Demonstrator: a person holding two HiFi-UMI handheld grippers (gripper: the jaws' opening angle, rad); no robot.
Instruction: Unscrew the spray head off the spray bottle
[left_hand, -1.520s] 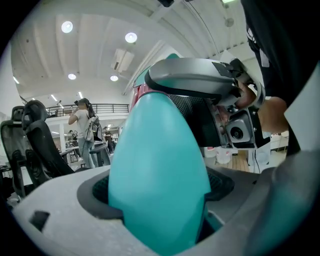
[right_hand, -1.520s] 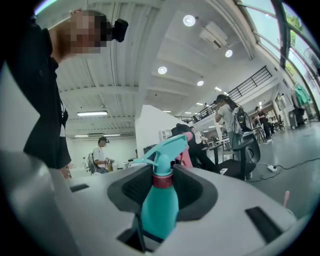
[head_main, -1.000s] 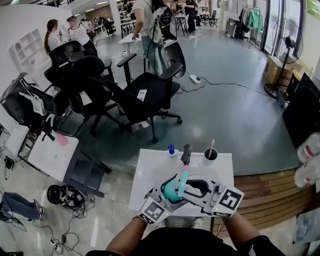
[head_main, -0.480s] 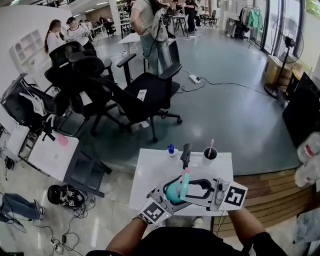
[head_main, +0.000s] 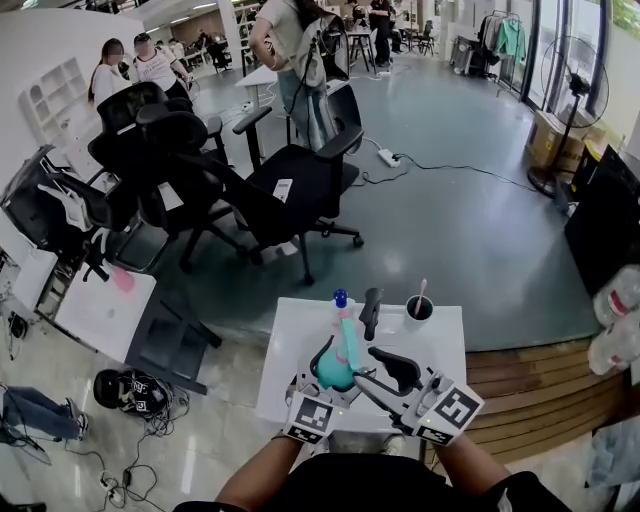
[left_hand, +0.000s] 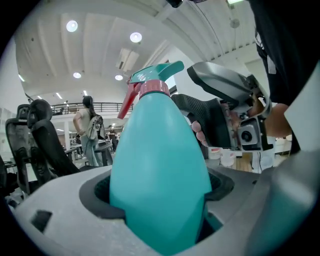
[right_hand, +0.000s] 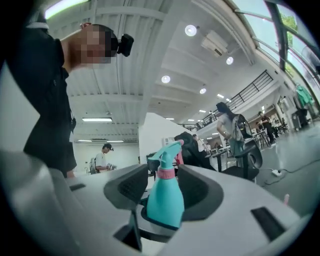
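On the white desk (head_main: 290, 350) a dark cup (head_main: 421, 310) stands at the far right corner with a thin pink stick poking out of it; whatever else is in it I cannot make out. Along the far edge, left of the cup, stands a small blue-capped bottle (head_main: 341, 298), and a dark upright piece (head_main: 372, 308) sits between the two.

The teal spray bottle (head_main: 330, 366) is off the desk, held above its near edge. Its plastic is opaque, so its fill is hidden. The left gripper (left_hand: 160, 197) is clenched on the bottle's fat lower body, with the spray head (left_hand: 150, 80), its pink collar and its red trigger rising clear above the jaws.

The right gripper (right_hand: 164, 186) has just been opening. Its jaws stand wide on either side of the bottle's neck, the pads not pressing on it.
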